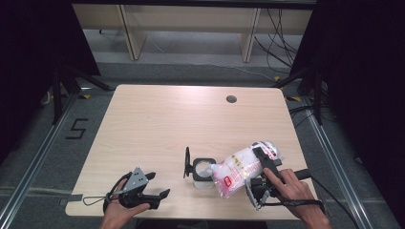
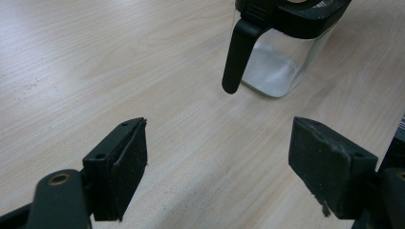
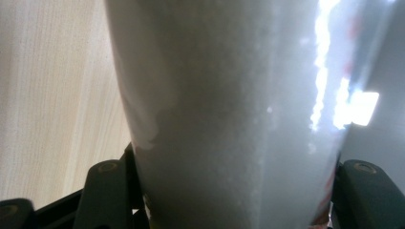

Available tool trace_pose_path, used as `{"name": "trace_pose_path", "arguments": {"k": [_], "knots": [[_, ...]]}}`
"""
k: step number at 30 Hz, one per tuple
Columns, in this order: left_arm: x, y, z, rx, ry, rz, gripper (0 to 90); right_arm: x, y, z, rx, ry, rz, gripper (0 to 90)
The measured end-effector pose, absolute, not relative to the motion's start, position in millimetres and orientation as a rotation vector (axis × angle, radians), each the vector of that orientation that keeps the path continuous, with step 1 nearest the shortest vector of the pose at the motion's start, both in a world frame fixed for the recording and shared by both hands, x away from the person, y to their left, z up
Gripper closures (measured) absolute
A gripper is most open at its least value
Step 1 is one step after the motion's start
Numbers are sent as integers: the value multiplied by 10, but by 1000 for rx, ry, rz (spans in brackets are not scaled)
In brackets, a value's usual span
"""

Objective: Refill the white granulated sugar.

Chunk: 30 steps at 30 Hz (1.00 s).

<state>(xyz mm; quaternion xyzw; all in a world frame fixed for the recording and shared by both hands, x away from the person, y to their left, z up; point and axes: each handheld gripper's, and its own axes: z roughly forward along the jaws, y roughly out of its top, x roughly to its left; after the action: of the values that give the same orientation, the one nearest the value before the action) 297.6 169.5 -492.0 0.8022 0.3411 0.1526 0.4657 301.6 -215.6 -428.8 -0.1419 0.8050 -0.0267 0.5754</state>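
A clear bag of white powder (image 1: 241, 167) with a red label is tipped on its side, its mouth over a clear jar (image 1: 204, 175) with a black rim and a flipped-up black lid (image 1: 187, 162). My right gripper (image 1: 261, 164) is shut on the bag; in the right gripper view the bag (image 3: 229, 119) sits pressed between both jaws. My left gripper (image 1: 160, 186) rests near the table's front left edge, open, nothing between its pads (image 2: 122, 162). In the left gripper view the jar (image 2: 282, 57) stands ahead with a layer of white powder at its bottom.
The light wood table (image 1: 157, 119) has a round cable hole (image 1: 231, 99) at the back right. Wooden shelving legs and loose cables stand on the floor beyond the table. Dark curtains flank both sides.
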Motion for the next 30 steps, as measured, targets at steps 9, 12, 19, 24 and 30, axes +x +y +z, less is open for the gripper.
{"name": "trace_pose_path", "arguments": {"k": [9,12,19,24,30], "knots": [[2976,1697,-4918,1970,837,376,203,2985,-2130,-4295,-317,1892,-41,397],[2977,1701,-4917,1974,837,380,202,3001,-2118,-4287,-373,1870,-24,397],[2975,1696,-4919,1966,840,375,202,2992,-2095,-4298,-369,1870,-15,397],[2974,1695,-4920,1965,843,372,202,2998,-2096,-4307,-376,1874,-19,397],[2975,1696,-4920,1965,842,373,202,3016,-2116,-4309,-365,1873,-24,397]]}}
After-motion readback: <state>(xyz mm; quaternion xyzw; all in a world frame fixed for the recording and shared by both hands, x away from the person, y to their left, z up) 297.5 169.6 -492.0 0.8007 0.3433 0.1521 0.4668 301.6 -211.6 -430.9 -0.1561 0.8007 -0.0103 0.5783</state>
